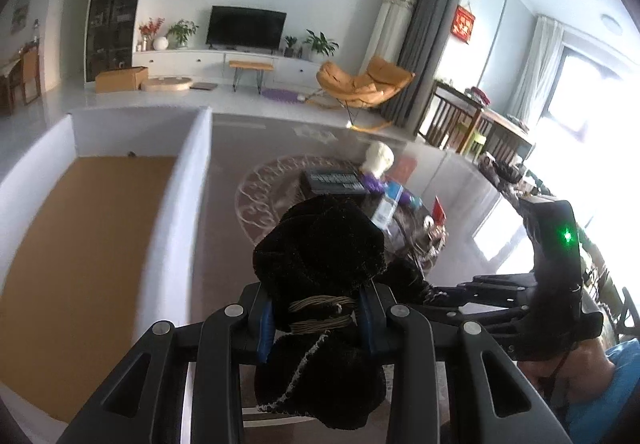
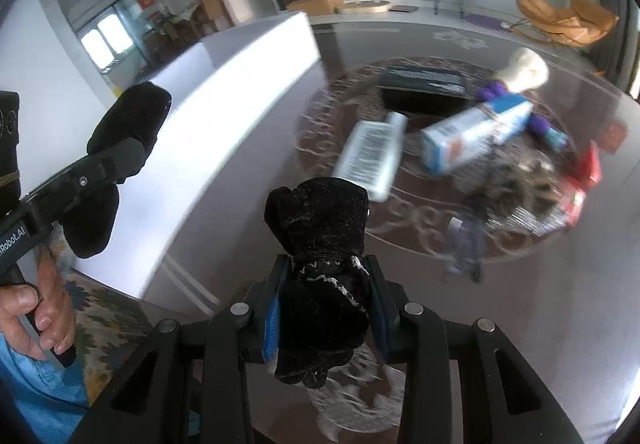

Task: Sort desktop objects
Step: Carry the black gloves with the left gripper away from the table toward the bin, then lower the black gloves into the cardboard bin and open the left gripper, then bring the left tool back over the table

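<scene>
left claw (image 1: pixel 316 314): pinching a black glove (image 1: pixel 320 244) at the cuff, held in the air just right of the white box (image 1: pixel 176 204); the fingers flop forward, the cuff hangs below.
right claw (image 2: pixel 326 306): pinching a second black glove (image 2: pixel 320 220) above the surface (image 2: pixel 248 140), the box to its left.
box: open top, brown floor bare where seen.
pile: bottle (image 2: pixel 370 154), carton (image 2: pixel 472 136), dark case (image 2: pixel 424 84) and other blurred bits lie well apart from the box.
risk, slip: each grip is narrow on soft cloth, so a quick swing may shake a glove loose.
risk, snag: a hanging cuff may catch the box wall and drape over the rim.
risk, clash: both claws are near each other and may bump at the box.
</scene>
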A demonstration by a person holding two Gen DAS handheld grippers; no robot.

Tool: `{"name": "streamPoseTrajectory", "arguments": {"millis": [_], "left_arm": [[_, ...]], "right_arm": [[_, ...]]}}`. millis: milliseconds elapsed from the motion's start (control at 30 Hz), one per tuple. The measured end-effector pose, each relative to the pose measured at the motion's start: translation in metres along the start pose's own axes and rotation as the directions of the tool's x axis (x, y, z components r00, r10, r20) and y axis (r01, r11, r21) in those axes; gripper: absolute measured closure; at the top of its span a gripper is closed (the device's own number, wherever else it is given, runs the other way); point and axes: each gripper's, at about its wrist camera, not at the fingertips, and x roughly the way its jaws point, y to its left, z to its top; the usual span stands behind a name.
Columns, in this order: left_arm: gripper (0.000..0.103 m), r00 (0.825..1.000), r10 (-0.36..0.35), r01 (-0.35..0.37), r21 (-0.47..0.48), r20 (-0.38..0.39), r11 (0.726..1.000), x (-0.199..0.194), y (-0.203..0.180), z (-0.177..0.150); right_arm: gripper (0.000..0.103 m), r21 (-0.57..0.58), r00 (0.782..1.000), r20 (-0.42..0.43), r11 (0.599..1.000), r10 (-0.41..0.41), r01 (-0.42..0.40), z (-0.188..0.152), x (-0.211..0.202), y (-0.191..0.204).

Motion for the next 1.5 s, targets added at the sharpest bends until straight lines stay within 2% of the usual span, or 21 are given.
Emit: {"name": "streamPoseTrajectory", "arguments": {"millis": [100, 200, 267, 367, 500, 600, 633, 700, 733, 767, 800, 833, 900, 967, 1100, 1200, 1267, 1333, 1367, 1433, 1500], "left_arm": [[0.07, 0.999, 0.049, -0.049, -0.011, 0.019, 0.999, -0.021, 0.024, 0.01], [0.07, 0.99, 0.136, -0.135, -0.037, 0.033, 0.99, -0.043, 0.058, 0.017], [0.07, 0.977, 0.211, -0.209, -0.057, 0.036, 0.976, -0.055, 0.083, 0.018], [0.07, 0.954, 0.299, -0.298, -0.101, -0.001, 0.949, -0.061, 0.124, 0.015], [0.07, 0.923, 0.378, -0.385, -0.144, -0.073, 0.912, -0.058, 0.172, 0.008], [0.07, 0.904, 0.4, -0.422, -0.168, -0.151, 0.891, -0.049, 0.197, -0.003], [0.066, 0.892, 0.411, -0.441, -0.164, -0.189, 0.882, -0.045, 0.204, -0.006], [0.06, 0.847, 0.457, -0.506, -0.154, -0.27, 0.848, -0.037, 0.215, -0.013], [0.05, 0.825, 0.477, -0.537, -0.158, -0.302, 0.829, -0.035, 0.221, -0.017], [0.042, 0.815, 0.484, -0.551, -0.164, -0.32, 0.818, -0.032, 0.223, -0.019], [0.027, 0.807, 0.488, -0.561, -0.175, -0.333, 0.809, -0.029, 0.226, -0.019], [0.018, 0.806, 0.491, -0.565, -0.185, -0.33, 0.804, -0.029, 0.226, -0.02], [0.015, 0.801, 0.509, -0.58, -0.195, -0.315, 0.791, -0.034, 0.229, -0.022], [0.014, 0.791, 0.528, -0.598, -0.205, -0.31, 0.775, -0.036, 0.232, -0.023], [0.014, 0.773, 0.57, -0.63, -0.224, -0.279, 0.744, -0.04, 0.231, -0.025], [0.014, 0.756, 0.617, -0.654, -0.222, -0.218, 0.723, -0.052, 0.221, -0.021], [0.014, 0.754, 0.637, -0.656, -0.217, -0.161, 0.723, -0.061, 0.208, -0.015], [0.014, 0.762, 0.638, -0.644, -0.216, -0.107, 0.734, -0.067, 0.196, -0.007], [0.014, 0.773, 0.63, -0.628, -0.218, -0.069, 0.747, -0.069, 0.186, -0.002], [0.014, 0.796, 0.605, -0.595, -0.22, -0.024, 0.773, -0.07, 0.172, 0.005], [0.014, 0.83, 0.558, -0.543, -0.21, 0.017, 0.813, -0.069, 0.151, 0.014]], "right_arm": [[0.066, -0.041, 0.999, 0.022, 0.998, 0.043, -0.042, 0.018, 0.001, 0.025], [0.066, -0.062, 0.994, 0.048, 0.994, 0.098, -0.095, 0.039, 0.001, 0.051], [0.066, -0.082, 0.987, 0.061, 0.986, 0.147, -0.142, 0.056, 0.002, 0.072], [0.066, -0.116, 0.973, 0.058, 0.97, 0.223, -0.215, 0.08, 0.01, 0.106], [0.066, -0.171, 0.958, 0.018, 0.945, 0.285, -0.278, 0.102, 0.036, 0.16], [0.066, -0.22, 0.962, -0.048, 0.936, 0.27, -0.274, 0.108, 0.069, 0.197], [0.066, -0.237, 0.963, -0.072, 0.934, 0.258, -0.268, 0.109, 0.083, 0.208], [0.062, -0.268, 0.973, -0.096, 0.936, 0.209, -0.228, 0.107, 0.103, 0.224], [0.052, -0.284, 0.979, -0.104, 0.938, 0.174, -0.197, 0.105, 0.112, 0.231], [0.035, -0.297, 0.982, -0.11, 0.938, 0.153, -0.18, 0.103, 0.119, 0.237], [0.028, -0.31, 0.984, -0.106, 0.936, 0.142, -0.168, 0.101, 0.123, 0.241], [0.024, -0.318, 0.986, -0.097, 0.934, 0.136, -0.16, 0.099, 0.123, 0.243], [0.022, -0.336, 0.989, -0.073, 0.931, 0.126, -0.144, 0.097, 0.12, 0.244], [0.015, -0.339, 0.99, -0.055, 0.931, 0.126, -0.137, 0.096, 0.114, 0.24], [0.015, -0.319, 0.99, 0.021, 0.939, 0.141, -0.127, 0.099, 0.089, 0.222], [0.011, -0.283, 0.984, 0.123, 0.955, 0.129, -0.09, 0.096, 0.059, 0.197], [0.005, -0.255, 0.978, 0.183, 0.965, 0.102, -0.052, 0.089, 0.041, 0.178], [0.004, -0.197, 0.968, 0.248, 0.98, 0.041, 0.009, 0.074, 0.023, 0.143], [0.003, -0.173, 0.963, 0.268, 0.984, 0.014, 0.034, 0.066, 0.016, 0.129], [0.003, -0.095, 0.95, 0.3, 0.988, -0.09, 0.123, 0.045, 0.006, 0.089], [0.002, -0.002, 0.939, 0.281, 0.978, -0.2, 0.209, 0.021, 0.0, 0.043]]}}
